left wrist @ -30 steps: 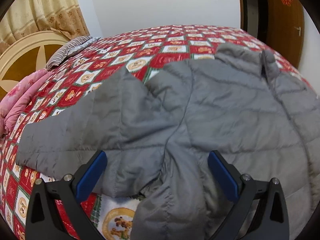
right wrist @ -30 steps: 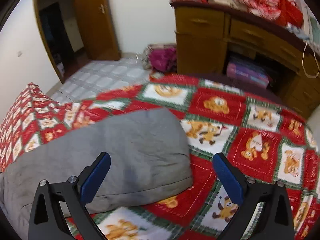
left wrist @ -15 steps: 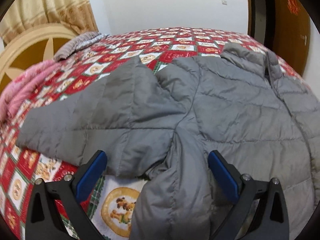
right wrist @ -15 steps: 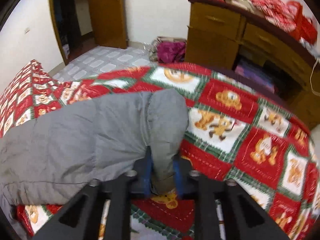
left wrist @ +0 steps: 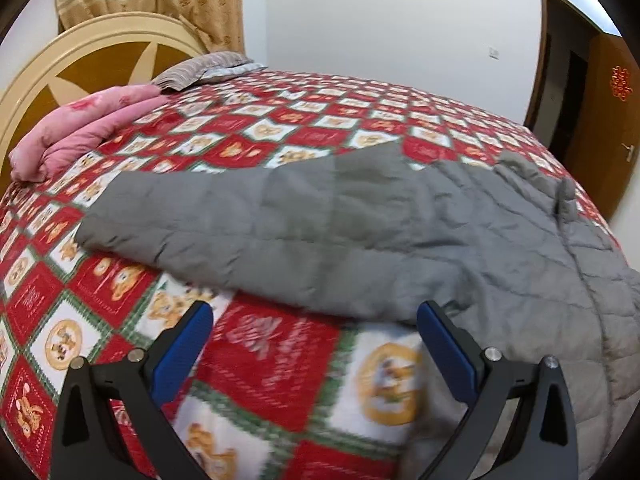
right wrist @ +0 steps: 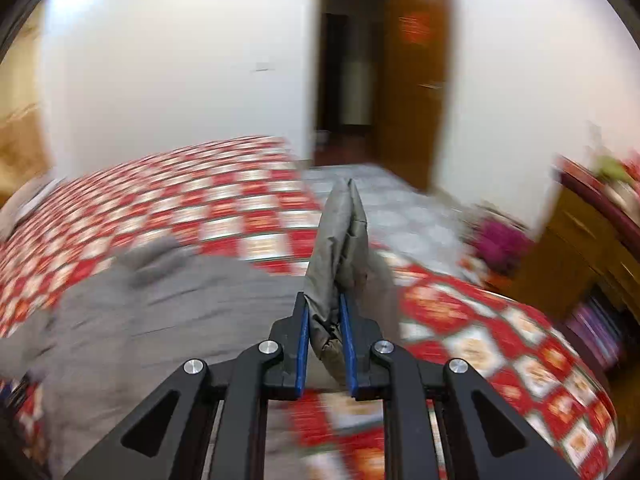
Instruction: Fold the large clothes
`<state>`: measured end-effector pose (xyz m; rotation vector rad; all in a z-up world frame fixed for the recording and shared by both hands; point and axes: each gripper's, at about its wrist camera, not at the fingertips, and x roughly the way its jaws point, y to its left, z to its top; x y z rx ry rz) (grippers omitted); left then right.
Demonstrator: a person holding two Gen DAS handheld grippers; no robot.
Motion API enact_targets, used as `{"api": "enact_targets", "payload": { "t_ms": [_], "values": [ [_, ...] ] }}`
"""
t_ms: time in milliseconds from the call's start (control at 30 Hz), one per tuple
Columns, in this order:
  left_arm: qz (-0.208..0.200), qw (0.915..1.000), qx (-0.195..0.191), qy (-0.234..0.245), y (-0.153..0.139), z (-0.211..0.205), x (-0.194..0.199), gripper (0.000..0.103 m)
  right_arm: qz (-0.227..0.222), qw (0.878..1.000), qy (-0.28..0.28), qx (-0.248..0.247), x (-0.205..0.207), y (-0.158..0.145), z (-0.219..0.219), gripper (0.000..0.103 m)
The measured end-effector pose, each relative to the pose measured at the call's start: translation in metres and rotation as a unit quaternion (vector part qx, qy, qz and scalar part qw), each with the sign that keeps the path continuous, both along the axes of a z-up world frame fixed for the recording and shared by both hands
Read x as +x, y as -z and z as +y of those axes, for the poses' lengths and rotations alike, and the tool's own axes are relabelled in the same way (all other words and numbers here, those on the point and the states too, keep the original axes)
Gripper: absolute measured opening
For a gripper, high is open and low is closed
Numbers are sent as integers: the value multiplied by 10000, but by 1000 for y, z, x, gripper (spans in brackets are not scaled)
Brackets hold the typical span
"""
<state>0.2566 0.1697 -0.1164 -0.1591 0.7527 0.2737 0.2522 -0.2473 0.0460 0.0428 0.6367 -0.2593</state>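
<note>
The grey padded jacket (left wrist: 400, 232) lies spread on the bed's red checked bedspread (left wrist: 280, 128). The right tongs (right wrist: 325, 320) clench a lifted sleeve end (right wrist: 340, 240); the left tongs (left wrist: 316, 344) gape wide above the bedspread, holding nothing.

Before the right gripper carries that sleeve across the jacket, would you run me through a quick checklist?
1. Right gripper shut on the sleeve: ok.
2. Sleeve end lifted off the bedspread: ok.
3. Left gripper open and holding nothing: ok.
4. Other sleeve lying flat on the bed: ok.
5. Jacket body smooth: not ok, wrinkled.
6. Hem straight: cannot tell, right wrist view is blurred.
</note>
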Motion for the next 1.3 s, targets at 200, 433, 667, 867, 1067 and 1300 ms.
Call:
{"api": "enact_targets", "payload": {
  "t_ms": [200, 433, 667, 867, 1067, 1300],
  "values": [
    [89, 9997, -224, -13, 18, 10, 1, 103, 307, 9872, -1470, 542, 48, 38, 146, 15],
    [223, 9969, -753, -1, 30, 24, 4, 103, 668, 9654, -2268, 1103, 87, 111, 250, 15],
    [45, 9952, -974, -11, 30, 27, -1, 103, 785, 9759, -2001, 367, 92, 132, 244, 74],
    [1, 9947, -1032, -14, 30, 27, -1, 103, 642, 9923, -1014, -290, 73, 141, 153, 95],
    [31, 9951, -990, -18, 30, 28, -1, 103, 1495, 9882, -335, -12, 98, 190, 98, 67],
    [31, 9951, -991, -19, 30, 26, -1, 103, 1147, 9890, -661, 666, 93, 153, 116, 25]
  ]
}}
